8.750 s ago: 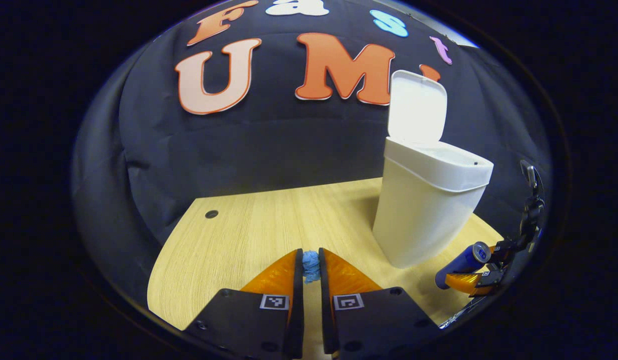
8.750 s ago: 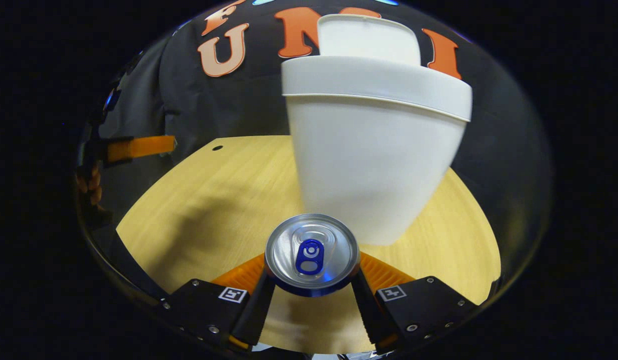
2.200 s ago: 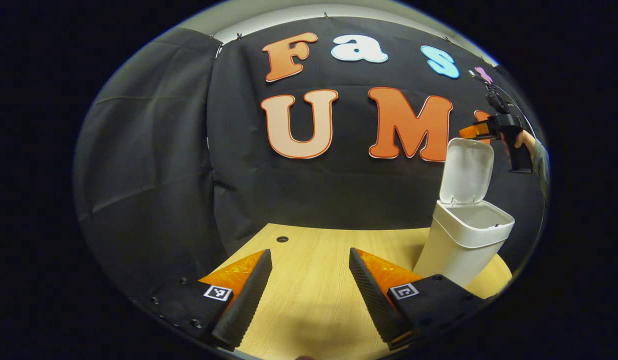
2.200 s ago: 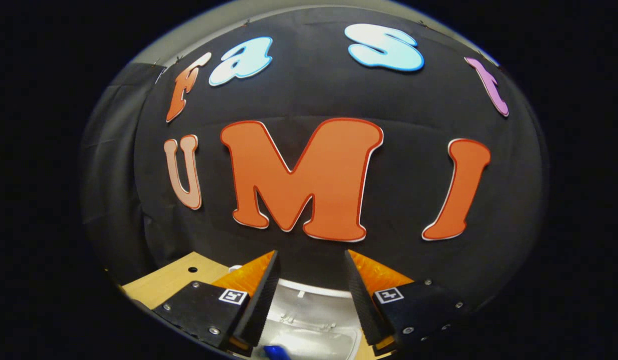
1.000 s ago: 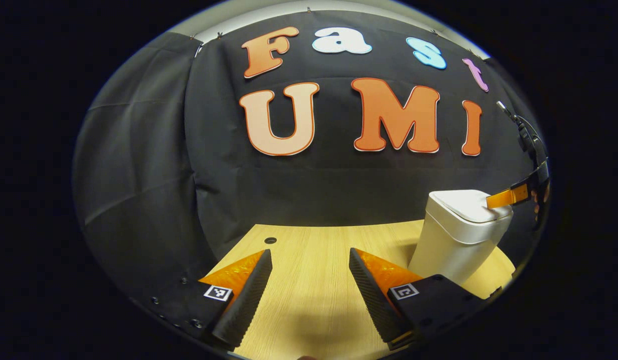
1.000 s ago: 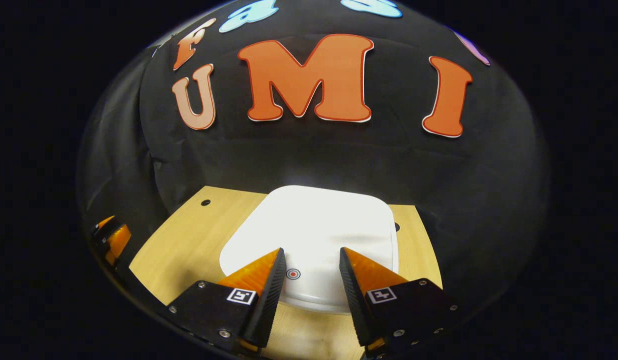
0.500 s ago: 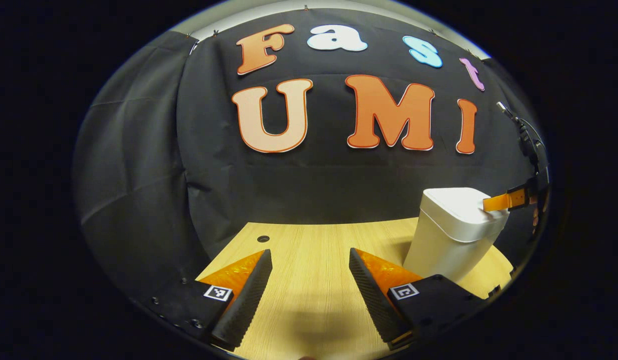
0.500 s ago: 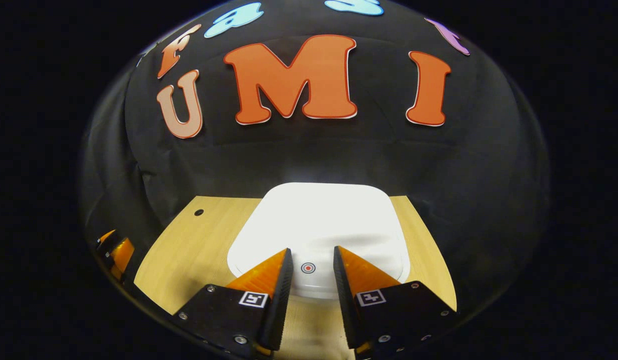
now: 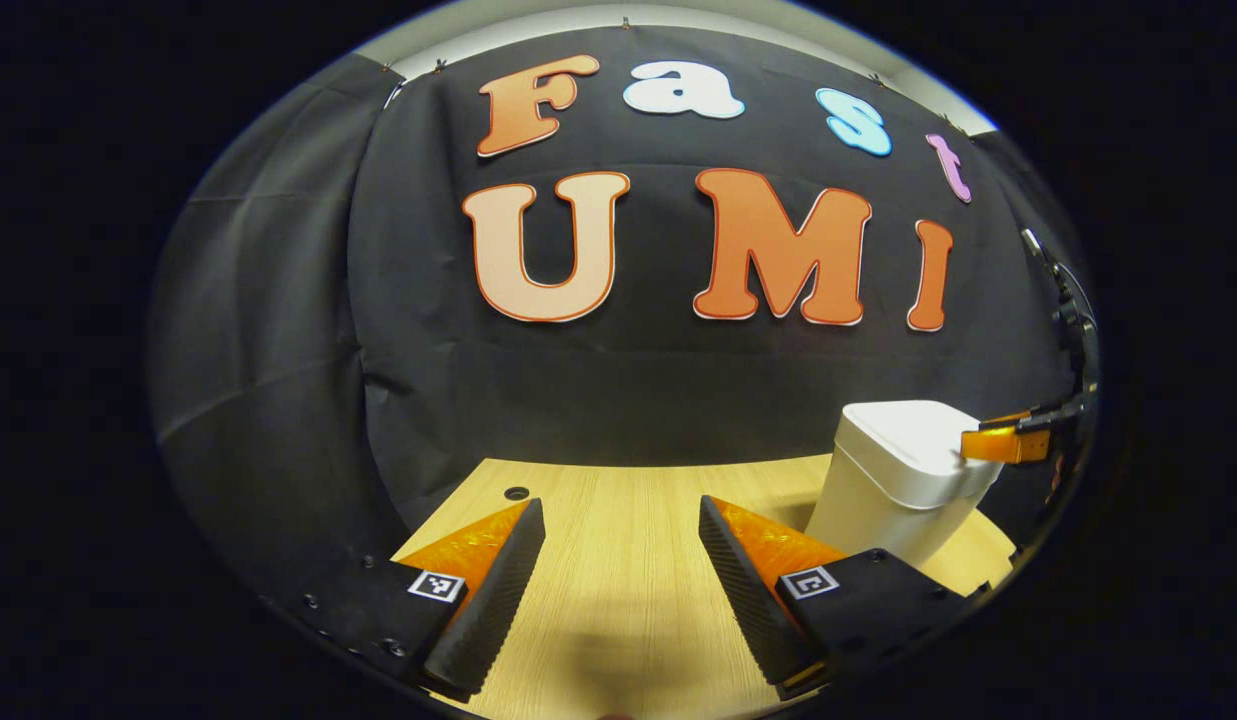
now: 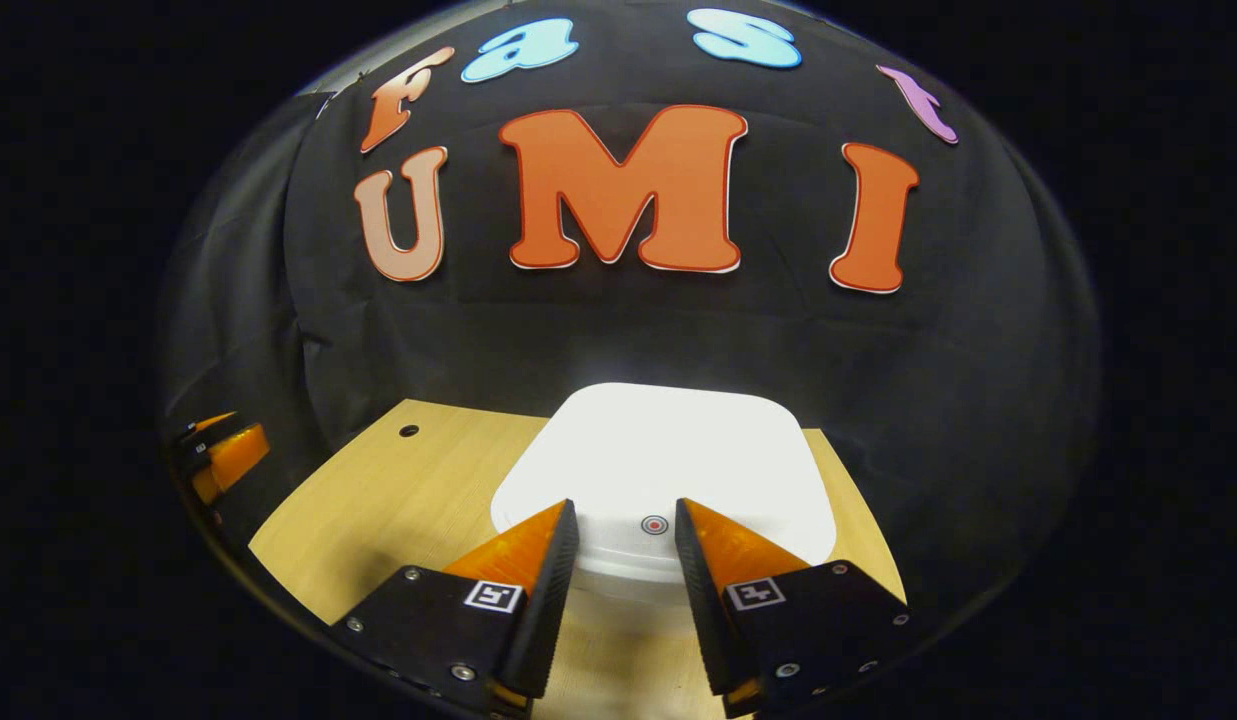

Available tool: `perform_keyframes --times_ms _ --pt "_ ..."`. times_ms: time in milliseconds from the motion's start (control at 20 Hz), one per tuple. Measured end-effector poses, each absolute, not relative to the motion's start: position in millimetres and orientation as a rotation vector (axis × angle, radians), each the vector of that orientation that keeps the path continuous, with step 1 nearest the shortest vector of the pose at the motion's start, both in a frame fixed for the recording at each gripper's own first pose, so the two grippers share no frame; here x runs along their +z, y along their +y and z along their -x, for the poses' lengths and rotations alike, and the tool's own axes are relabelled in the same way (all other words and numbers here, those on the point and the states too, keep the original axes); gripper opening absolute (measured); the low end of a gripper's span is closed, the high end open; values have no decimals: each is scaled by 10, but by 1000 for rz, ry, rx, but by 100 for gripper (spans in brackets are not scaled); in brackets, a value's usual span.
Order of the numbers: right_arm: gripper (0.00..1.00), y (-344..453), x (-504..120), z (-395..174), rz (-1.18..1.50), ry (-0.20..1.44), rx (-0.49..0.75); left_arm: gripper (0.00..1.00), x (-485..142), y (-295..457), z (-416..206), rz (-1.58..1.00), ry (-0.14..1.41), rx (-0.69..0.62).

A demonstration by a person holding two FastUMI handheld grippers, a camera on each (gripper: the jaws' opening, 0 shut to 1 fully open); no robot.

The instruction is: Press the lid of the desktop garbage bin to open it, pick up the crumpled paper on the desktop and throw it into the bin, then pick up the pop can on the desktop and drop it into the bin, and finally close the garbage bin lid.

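**Lid down, right gripper just above its near edge**

Black cloth closes the booth behind a pale wooden desktop (image 9: 618,590), which has a small dark hole (image 9: 516,493) near its far left corner. On the right part of this desktop stands the white garbage bin (image 9: 883,505), and its lid (image 10: 668,455) lies flat on top, so the bin looks closed.

The relation that matters is between the lid and the right gripper (image 10: 626,545). In the right gripper view the lid lies directly ahead of and below the fingers, and its small red ring mark (image 10: 655,524) sits between the two tips, at the lid's near edge. The fingers stand a little apart with nothing between them. In the left gripper view the same gripper reaches in from the right, with its tip at the near right edge of the lid; whether it touches or only hangs just above cannot be told.

The left gripper (image 9: 618,570) is far to the left of the bin, low over the bare wood, with its fingers spread wide and empty. The right one is clearly the nearer to the bin.

No crumpled paper or pop can lies on the visible desktop, so the task seems to be at its last step, probably finished.
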State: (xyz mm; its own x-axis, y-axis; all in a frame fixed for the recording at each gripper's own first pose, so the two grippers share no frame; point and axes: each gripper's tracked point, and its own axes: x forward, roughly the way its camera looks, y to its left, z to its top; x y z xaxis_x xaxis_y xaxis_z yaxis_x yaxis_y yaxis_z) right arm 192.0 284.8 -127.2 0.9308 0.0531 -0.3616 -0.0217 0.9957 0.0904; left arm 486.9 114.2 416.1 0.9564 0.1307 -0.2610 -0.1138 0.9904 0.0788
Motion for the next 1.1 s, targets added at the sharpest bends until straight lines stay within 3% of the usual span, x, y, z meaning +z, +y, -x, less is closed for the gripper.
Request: perform_keyframes --times_ms 250,300,450,550,600,700,850,1100 --pt "63 2977 -1025 -1892 -93 264 29 99 4409 1216 -4959 -52 200 130" --pt "58 3009 -975 -1884 -102 246 35 99 4471 1217 -4981 -48 186 131" --pt "63 3085 -864 -1870 -120 198 40 99 4712 1197 -5017 -51 126 125" --pt "71 3152 -821 -1859 -126 181 51 96 4807 1212 -5033 -69 103 132" --pt "82 3171 -804 -1861 -120 175 58 99 4858 1200 -5034 -75 92 130" --pt "92 3213 -771 -1840 -103 153 63 95 4945 1165 -5040 -83 69 125" --pt "97 3280 -686 -1828 -91 111 65 99 5024 1123 -5015 -89 31 125" --pt "97 3398 -649 -1785 -82 91 84 99 4973 1032 -4997 -102 22 121"
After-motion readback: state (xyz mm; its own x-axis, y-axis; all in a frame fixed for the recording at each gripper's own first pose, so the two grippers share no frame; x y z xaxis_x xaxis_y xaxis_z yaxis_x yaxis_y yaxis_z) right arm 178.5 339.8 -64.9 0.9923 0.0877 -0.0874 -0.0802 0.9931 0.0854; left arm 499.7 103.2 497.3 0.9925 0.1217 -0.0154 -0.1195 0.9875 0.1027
